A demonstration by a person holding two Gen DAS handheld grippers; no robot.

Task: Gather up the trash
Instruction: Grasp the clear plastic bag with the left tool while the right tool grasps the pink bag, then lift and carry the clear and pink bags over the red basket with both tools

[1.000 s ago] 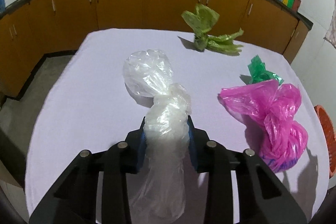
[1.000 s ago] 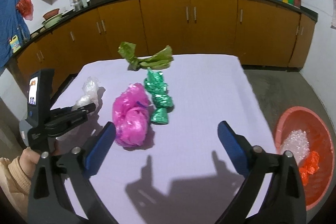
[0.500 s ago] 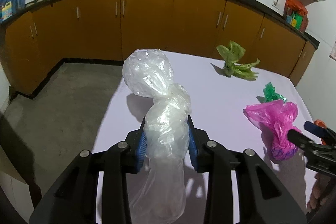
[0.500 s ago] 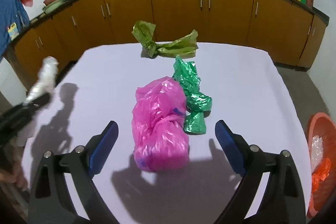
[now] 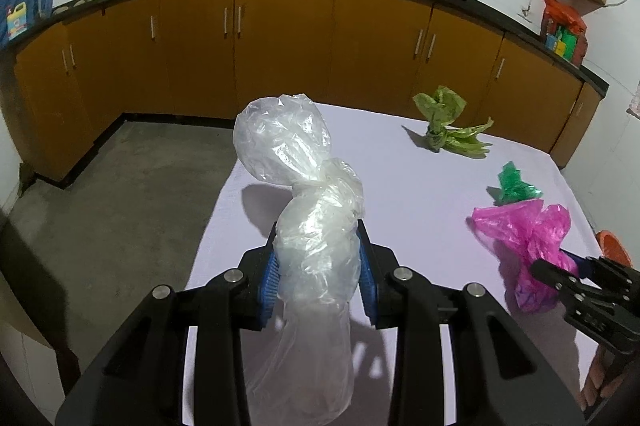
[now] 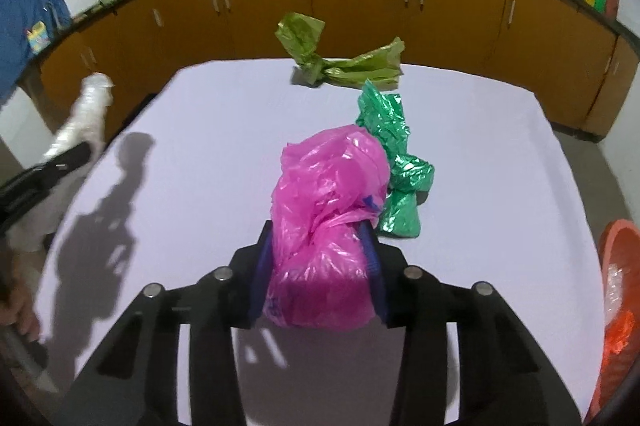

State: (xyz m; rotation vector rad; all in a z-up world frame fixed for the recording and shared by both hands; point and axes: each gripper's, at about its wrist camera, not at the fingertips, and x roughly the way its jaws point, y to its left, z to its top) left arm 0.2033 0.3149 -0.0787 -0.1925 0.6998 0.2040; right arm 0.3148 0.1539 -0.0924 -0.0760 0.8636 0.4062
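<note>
My left gripper (image 5: 318, 258) is shut on a knotted clear plastic bag (image 5: 316, 226), held up over the table's left edge; its top bulges above the pads. In the right wrist view the jaws of my right gripper (image 6: 320, 246) are closing, and their blue pads press both sides of a crumpled pink plastic bag (image 6: 328, 210) on the white table (image 6: 208, 146). A dark green bag (image 6: 396, 166) lies touching the pink one on its right. A light green bag (image 6: 336, 62) lies near the far edge. The left view shows the pink bag (image 5: 524, 238) with the right gripper (image 5: 560, 272) on it.
An orange basin (image 6: 620, 290) holding clear and orange trash stands on the floor off the table's right edge. Orange cabinets (image 5: 280, 46) under a dark counter with pans run along the far wall. Grey floor (image 5: 120, 206) lies left of the table. A hand (image 6: 20, 310) shows at left.
My right gripper came down over the pink bag and its wide jaws closed onto it. My left gripper lifted the clear bag and swung it left, beyond the table's edge.
</note>
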